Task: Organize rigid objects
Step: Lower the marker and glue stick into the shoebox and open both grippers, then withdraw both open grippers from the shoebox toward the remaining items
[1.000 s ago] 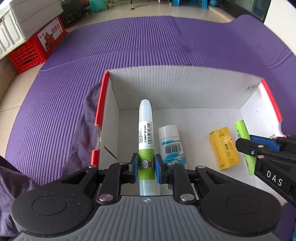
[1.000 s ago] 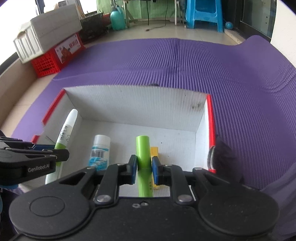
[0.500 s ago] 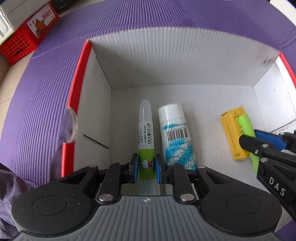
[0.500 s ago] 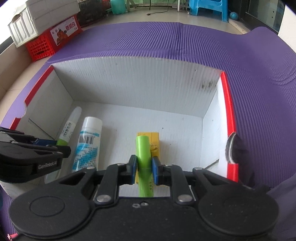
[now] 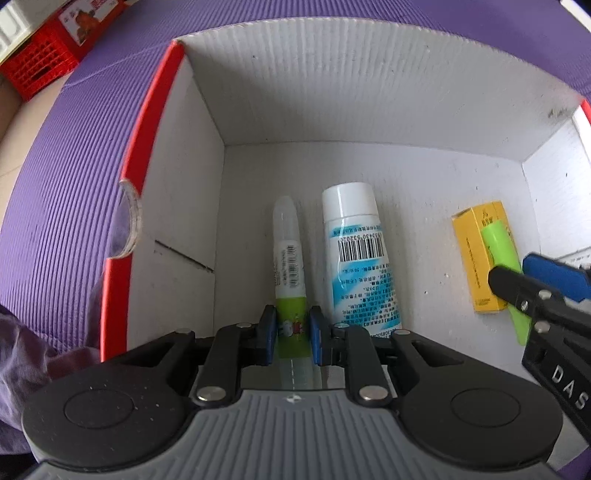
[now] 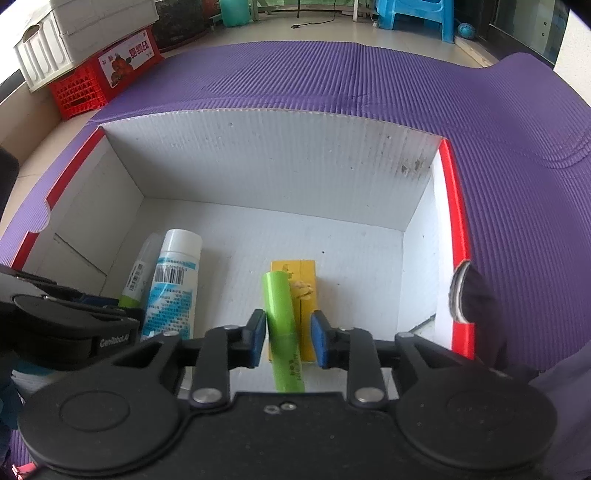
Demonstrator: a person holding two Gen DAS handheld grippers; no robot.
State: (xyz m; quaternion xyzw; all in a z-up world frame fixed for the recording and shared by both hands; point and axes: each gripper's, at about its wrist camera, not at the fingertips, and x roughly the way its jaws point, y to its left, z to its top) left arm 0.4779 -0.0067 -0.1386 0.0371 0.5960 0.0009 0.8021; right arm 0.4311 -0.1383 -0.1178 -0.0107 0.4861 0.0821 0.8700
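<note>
A purple mat (image 6: 517, 122) covered the floor. In the box (image 5: 280, 85), the left hand-held gripper (image 5: 291, 334) clamped a glue pen (image 5: 290, 258); the right hand-held gripper's (image 6: 289, 338) jaws had just been opening, slack around a green tube (image 6: 280, 306).

Purple mat (image 6: 369, 81), red crate (image 6: 81, 92), blue stool (image 6: 410, 14)

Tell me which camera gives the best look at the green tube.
The right wrist view: the green tube lies centred between the right claw's parted pads, resting on the yellow box. In the left wrist view it sits at the edge, partly hidden by that claw.
</note>
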